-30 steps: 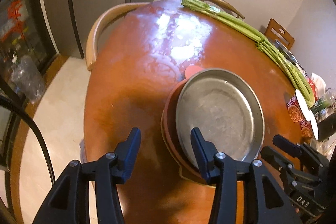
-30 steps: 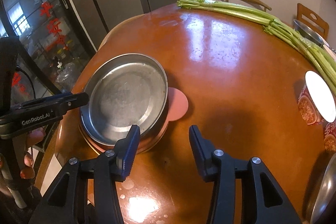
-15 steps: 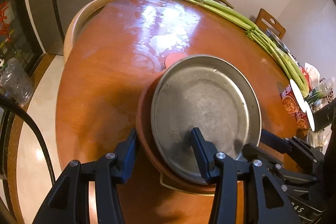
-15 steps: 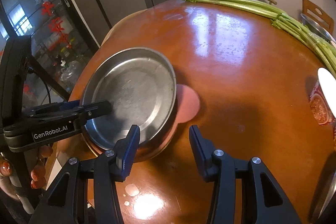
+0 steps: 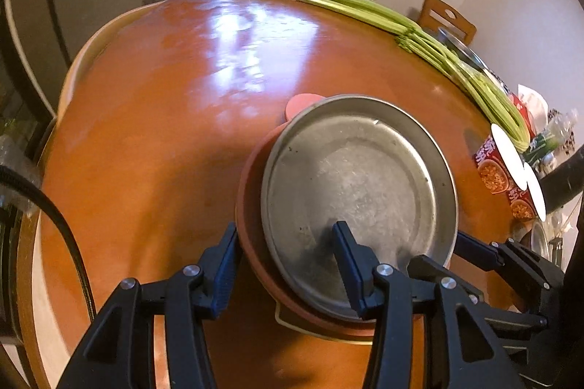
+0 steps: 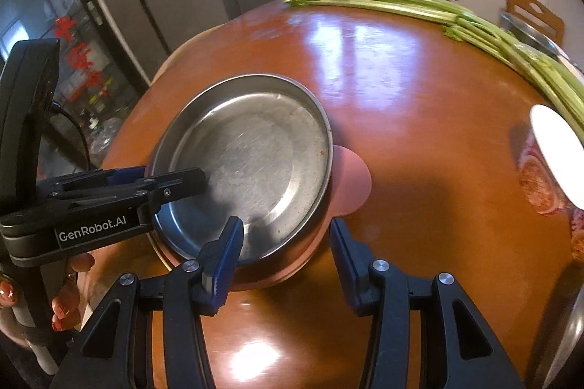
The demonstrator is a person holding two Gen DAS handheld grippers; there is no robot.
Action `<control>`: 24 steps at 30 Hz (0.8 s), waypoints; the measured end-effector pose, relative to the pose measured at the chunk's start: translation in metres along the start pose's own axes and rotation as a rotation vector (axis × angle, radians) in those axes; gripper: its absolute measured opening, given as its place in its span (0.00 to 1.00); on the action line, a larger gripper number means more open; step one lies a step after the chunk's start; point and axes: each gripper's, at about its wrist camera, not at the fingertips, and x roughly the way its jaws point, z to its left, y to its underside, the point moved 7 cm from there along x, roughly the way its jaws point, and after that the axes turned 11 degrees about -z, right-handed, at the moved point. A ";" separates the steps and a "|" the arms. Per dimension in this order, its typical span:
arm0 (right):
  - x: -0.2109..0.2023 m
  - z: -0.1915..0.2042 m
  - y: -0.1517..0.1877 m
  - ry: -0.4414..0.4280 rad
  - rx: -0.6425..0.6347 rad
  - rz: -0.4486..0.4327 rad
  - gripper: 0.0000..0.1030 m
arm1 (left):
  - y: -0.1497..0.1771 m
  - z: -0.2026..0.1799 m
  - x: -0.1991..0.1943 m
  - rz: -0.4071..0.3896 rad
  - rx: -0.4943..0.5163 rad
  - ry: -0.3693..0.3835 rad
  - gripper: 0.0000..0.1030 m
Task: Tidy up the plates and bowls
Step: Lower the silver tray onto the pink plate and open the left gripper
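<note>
On the round wooden table [image 5: 153, 141] the metal plate [image 5: 357, 192] already sits nested on top of a reddish-brown plate [image 5: 252, 206], with a pale edge of something, perhaps a third dish, peeking out underneath at the near side. The stack stands near the table's edge, and a small pink disc [image 6: 350, 181] pokes out from beneath it. Both tools straddle the stack's rim from two sides: the left gripper [image 5: 284, 265] has its jaws wide apart, one finger over the metal plate's floor and the other outside the rim; the right gripper [image 6: 284, 254] is likewise spread, one finger inside the rim, the other beside the stack. Neither is clamped on anything yet. So the stacking looks partly done, and I'd guess what's left is to grip and move or square up this pile. Along the far side lie celery stalks [image 6: 456, 20] and instant-noodle cups [image 5: 507, 166], untouched.
</note>
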 end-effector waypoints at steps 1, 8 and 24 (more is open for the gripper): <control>-0.001 -0.007 -0.001 0.008 0.015 -0.002 0.49 | -0.002 -0.006 0.004 0.001 0.009 0.006 0.49; -0.007 -0.039 -0.005 0.056 0.055 -0.017 0.50 | -0.015 -0.039 0.023 0.002 0.051 0.013 0.50; -0.016 -0.060 -0.012 0.101 0.079 -0.032 0.49 | -0.020 -0.048 0.026 -0.020 0.076 -0.024 0.51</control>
